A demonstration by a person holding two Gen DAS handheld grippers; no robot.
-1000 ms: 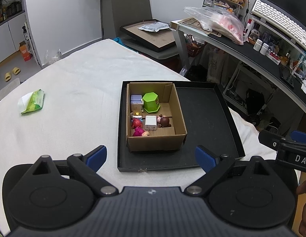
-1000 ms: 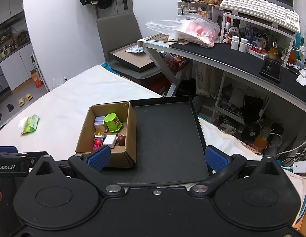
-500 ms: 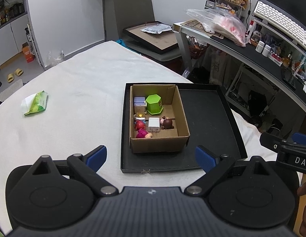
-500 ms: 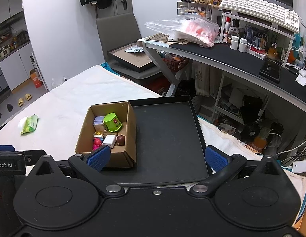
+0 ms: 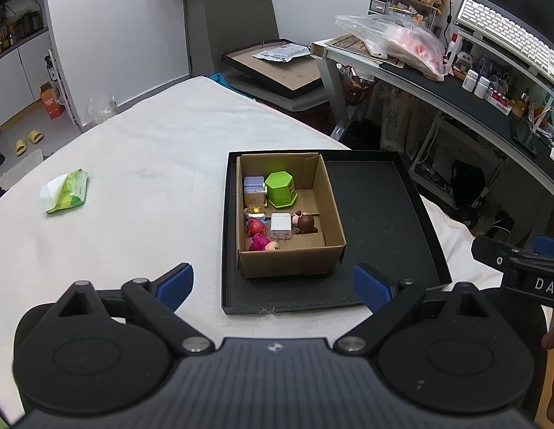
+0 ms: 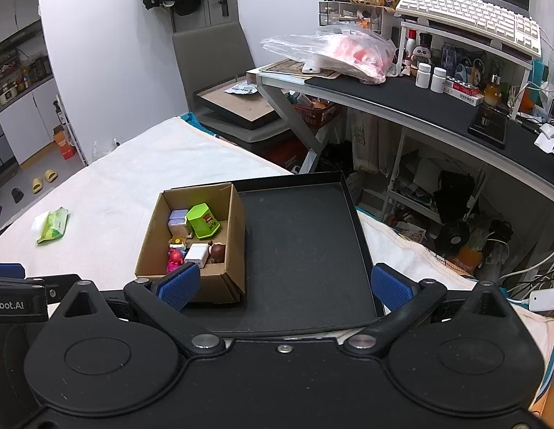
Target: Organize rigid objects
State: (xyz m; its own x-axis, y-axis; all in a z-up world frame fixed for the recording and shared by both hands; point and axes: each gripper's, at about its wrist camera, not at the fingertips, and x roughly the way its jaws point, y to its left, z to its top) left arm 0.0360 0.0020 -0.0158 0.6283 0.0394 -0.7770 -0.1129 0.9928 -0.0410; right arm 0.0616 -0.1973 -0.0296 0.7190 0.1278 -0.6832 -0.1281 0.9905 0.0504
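A cardboard box point(image 5: 291, 261) sits in the left half of a black tray point(image 5: 380, 221) on the white table. In the box lie a green hexagonal container point(image 5: 280, 188), a white charger point(image 5: 280, 224), a lilac block point(image 5: 253, 183), a brown figure point(image 5: 305, 222) and red and pink toys point(image 5: 257, 236). My left gripper point(image 5: 273, 287) is open and empty, in front of the tray's near edge. My right gripper point(image 6: 284, 284) is open and empty over the tray's point(image 6: 302, 236) near edge; the box point(image 6: 223, 282) is by its left fingertip.
A green wipes packet point(image 5: 68, 191) lies on the table at the left. A desk point(image 6: 402, 96) with a plastic bag point(image 6: 334, 50), bottles and a keyboard stands at the right. A chair with a framed board point(image 5: 273, 68) stands behind the table.
The left gripper has pulled back and shifted left a little, so the box and tray sit further right and farther off in its view. The right gripper has barely moved.
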